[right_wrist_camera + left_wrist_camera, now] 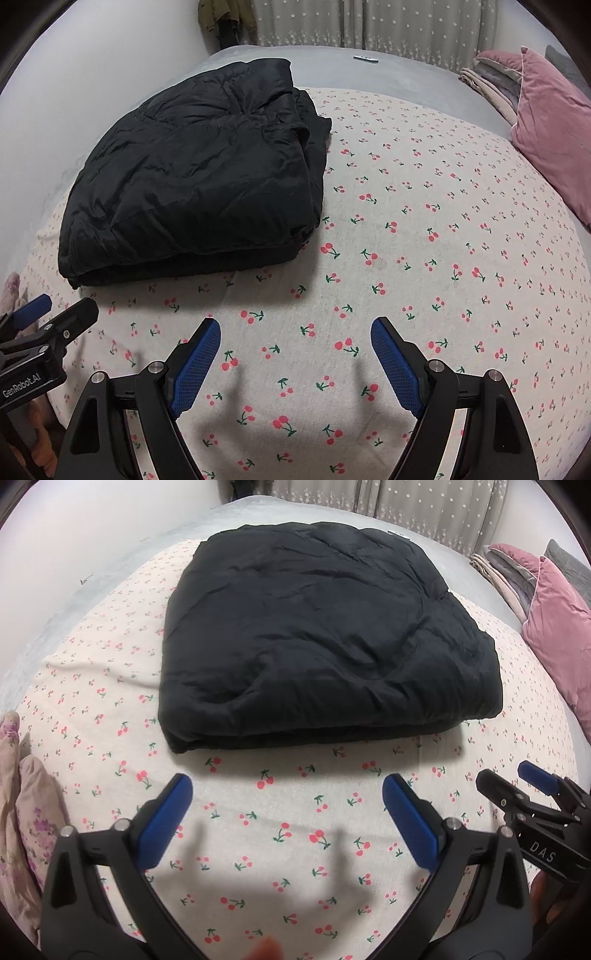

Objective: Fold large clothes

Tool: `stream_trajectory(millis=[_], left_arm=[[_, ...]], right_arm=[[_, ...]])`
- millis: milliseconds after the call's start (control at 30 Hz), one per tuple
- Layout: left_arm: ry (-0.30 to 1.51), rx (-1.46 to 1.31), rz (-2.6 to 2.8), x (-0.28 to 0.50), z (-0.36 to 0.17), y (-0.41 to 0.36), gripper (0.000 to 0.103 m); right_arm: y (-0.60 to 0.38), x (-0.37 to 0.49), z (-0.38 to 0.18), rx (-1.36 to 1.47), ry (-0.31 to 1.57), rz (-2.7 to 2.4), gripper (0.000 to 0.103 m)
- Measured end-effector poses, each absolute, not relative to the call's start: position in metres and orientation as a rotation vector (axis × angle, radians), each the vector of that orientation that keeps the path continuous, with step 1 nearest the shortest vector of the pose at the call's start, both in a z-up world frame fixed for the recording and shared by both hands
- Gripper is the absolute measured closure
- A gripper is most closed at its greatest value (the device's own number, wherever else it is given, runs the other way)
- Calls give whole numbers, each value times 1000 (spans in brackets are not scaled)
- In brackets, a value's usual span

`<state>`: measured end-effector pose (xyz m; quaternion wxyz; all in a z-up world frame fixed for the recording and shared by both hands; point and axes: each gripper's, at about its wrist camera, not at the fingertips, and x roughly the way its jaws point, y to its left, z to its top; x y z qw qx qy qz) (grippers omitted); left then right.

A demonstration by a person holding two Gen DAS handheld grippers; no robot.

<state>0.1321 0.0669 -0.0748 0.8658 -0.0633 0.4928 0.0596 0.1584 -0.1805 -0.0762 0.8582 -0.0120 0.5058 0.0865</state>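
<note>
A black padded garment (325,638) lies folded into a thick, roughly square bundle on the cherry-print sheet (288,849). My left gripper (288,786) hovers open over bare sheet just in front of the bundle's near edge, nothing between its blue pads. In the right wrist view the same black bundle (199,177) sits to the upper left, and my right gripper (295,328) is open above empty sheet, to the right of the bundle and apart from it. Each gripper shows at the edge of the other's view: the right gripper (517,775) and the left gripper (62,302).
Pink pillows (557,635) and folded blankets (491,81) are stacked at the right side of the bed. A floral cloth (26,812) lies at the left edge. A white wall runs on the left, grey curtains (369,26) behind. A small white object (365,59) rests on the grey bedding.
</note>
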Motion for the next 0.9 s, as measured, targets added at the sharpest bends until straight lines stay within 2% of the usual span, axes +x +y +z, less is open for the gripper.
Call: stream_trajectory(millis=[900], left_arm=[[1061, -124, 113, 134, -81, 60, 1]], right_arm=[[-180, 159, -78, -28, 1070, 185, 18]])
